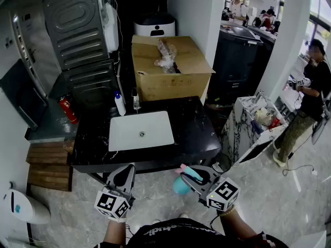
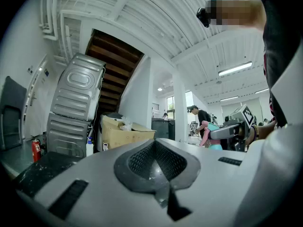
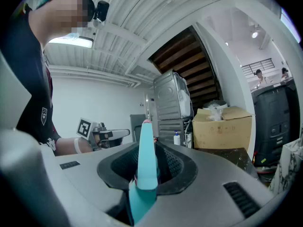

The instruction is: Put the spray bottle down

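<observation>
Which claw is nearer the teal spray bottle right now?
Right. The right claw is shut on the teal spray bottle; the left claw holds nothing and sits apart, to the bottle's left.

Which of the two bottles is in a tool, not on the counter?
The teal plastic spray bottle with the pink trigger: the right tool clamps it. The white blue-capped bottle stands on the black counter.

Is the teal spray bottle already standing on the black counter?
No, the teal spray bottle is clamped in the right tool, held in front of the black counter, not on it.
</observation>
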`<action>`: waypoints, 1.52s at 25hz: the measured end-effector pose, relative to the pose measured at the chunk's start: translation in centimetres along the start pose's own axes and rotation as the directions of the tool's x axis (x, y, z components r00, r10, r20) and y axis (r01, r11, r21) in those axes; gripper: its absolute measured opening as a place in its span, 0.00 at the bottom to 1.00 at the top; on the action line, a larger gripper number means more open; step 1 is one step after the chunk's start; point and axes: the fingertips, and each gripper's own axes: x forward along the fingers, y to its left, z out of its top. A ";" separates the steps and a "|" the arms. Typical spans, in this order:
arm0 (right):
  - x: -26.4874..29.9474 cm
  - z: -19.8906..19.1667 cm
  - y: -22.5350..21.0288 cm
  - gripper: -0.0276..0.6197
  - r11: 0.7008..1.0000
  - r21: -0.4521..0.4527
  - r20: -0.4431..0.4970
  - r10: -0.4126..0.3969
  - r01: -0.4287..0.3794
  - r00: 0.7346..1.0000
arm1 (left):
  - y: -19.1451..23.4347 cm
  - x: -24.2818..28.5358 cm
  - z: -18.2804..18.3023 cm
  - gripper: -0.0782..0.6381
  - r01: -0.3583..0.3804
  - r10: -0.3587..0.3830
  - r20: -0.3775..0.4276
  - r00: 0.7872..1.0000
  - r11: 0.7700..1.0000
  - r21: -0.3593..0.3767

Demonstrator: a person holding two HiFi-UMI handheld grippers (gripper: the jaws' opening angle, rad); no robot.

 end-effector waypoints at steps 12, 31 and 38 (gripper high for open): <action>-0.7 -0.1 -0.3 0.22 1.000 -0.003 0.018 0.001 -0.001 1.000 | -0.8 0.3 -0.1 0.13 -0.002 0.002 -0.009 1.000 1.000 0.002; -4.0 -0.7 -3.6 0.22 1.000 -0.011 0.011 0.001 -0.001 1.000 | -3.9 2.9 -0.4 0.13 -0.041 0.041 -0.017 0.999 0.999 -0.004; -5.9 -1.7 -5.5 0.22 0.999 0.006 -0.004 0.039 -0.039 0.999 | -6.6 4.7 -1.4 0.13 -0.055 0.055 -0.031 0.998 0.998 0.006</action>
